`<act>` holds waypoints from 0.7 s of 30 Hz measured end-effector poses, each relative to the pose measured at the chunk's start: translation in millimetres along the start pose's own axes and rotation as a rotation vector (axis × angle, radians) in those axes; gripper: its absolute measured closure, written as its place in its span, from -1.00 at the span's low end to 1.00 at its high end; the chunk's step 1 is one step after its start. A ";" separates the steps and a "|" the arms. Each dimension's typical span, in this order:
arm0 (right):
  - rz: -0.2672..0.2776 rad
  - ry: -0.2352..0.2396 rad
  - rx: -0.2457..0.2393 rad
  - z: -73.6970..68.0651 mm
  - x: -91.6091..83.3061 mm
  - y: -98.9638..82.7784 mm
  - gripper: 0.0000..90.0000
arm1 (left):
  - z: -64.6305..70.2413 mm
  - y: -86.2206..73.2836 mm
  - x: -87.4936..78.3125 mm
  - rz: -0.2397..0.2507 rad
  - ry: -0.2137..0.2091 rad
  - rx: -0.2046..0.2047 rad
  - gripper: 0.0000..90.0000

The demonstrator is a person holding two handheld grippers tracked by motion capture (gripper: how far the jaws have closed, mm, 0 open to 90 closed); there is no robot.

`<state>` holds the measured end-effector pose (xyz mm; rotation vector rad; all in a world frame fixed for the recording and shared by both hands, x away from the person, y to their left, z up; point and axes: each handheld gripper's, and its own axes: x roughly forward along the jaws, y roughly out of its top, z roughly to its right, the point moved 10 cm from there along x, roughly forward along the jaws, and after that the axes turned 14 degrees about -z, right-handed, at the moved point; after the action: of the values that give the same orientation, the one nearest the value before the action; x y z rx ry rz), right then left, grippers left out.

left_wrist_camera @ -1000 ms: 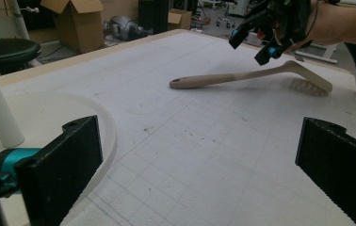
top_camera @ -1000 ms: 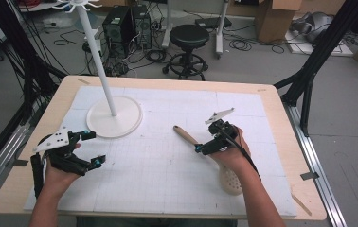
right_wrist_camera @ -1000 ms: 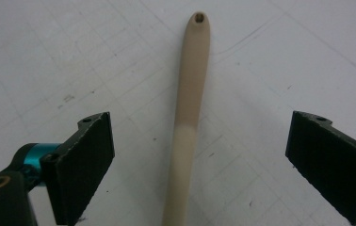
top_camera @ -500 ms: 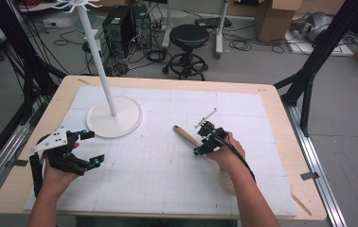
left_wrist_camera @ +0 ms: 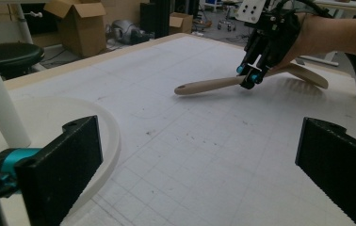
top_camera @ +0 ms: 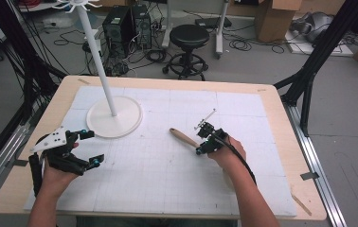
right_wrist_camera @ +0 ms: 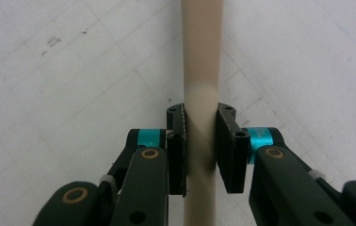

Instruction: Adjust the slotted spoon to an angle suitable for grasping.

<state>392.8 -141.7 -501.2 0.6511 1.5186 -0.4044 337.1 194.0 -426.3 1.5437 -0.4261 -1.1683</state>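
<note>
A wooden spoon lies on the white gridded mat (top_camera: 167, 179), its pale handle (top_camera: 182, 136) pointing up-left. My right gripper (top_camera: 201, 146) has just been closing and is shut on the handle. The right gripper view shows both pads (right_wrist_camera: 176, 155) pressing the handle (right_wrist_camera: 202, 56) from either side. From the left gripper view, the right gripper (left_wrist_camera: 250, 77) clamps the handle (left_wrist_camera: 204, 86), and the spoon's broad end (left_wrist_camera: 308, 75) lies behind the hand. My left gripper (top_camera: 92, 148) rests open at the mat's left edge, with nothing between its jaws (left_wrist_camera: 199, 174).
A white stand with a round base (top_camera: 114, 117) and tall pole (top_camera: 96, 56) stands at the mat's back left, close to the left gripper. Beyond the wooden table edge (top_camera: 177, 84) are a stool (top_camera: 190, 40), computer towers, cables and boxes.
The right gripper has shifted slightly left over the spoon handle and its jaws have gone from wide apart to shut on the handle. The left hand has not moved.
</note>
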 end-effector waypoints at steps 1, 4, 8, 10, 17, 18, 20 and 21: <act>0.008 0.002 -0.005 -1.5 -2.0 0.9 0.70 | 0.1 0.2 0.0 0.000 -0.001 0.003 -0.96; 0.046 0.001 -0.018 -5.7 -12.0 4.1 0.70 | 0.7 0.0 0.9 -0.004 -0.003 0.003 -0.96; 0.115 -0.001 -0.038 -11.6 -32.3 10.2 0.70 | 1.9 0.4 2.1 -0.011 -0.004 0.010 -0.96; 0.140 -0.004 -0.050 -15.6 -43.5 13.2 0.70 | 2.6 1.5 1.5 -0.006 -0.006 0.009 -0.96; 0.199 -0.029 -0.103 -26.8 -69.9 23.4 0.70 | 3.5 2.8 0.1 -0.001 -0.008 0.009 -0.96; 0.198 -0.025 -0.104 -28.0 -70.5 23.8 0.70 | 3.7 3.0 0.1 0.000 -0.009 0.010 -0.96; 0.200 -0.032 -0.109 -28.0 -71.2 24.8 0.70 | 4.0 3.2 0.1 0.002 -0.012 0.012 -0.96; 0.200 -0.035 -0.110 -28.0 -71.4 25.0 0.70 | 4.3 3.0 0.4 0.000 -0.014 0.013 -0.96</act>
<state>384.0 -115.9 -425.3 0.6984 1.4167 -0.1777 334.6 190.4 -423.5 1.5474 -0.4439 -1.1787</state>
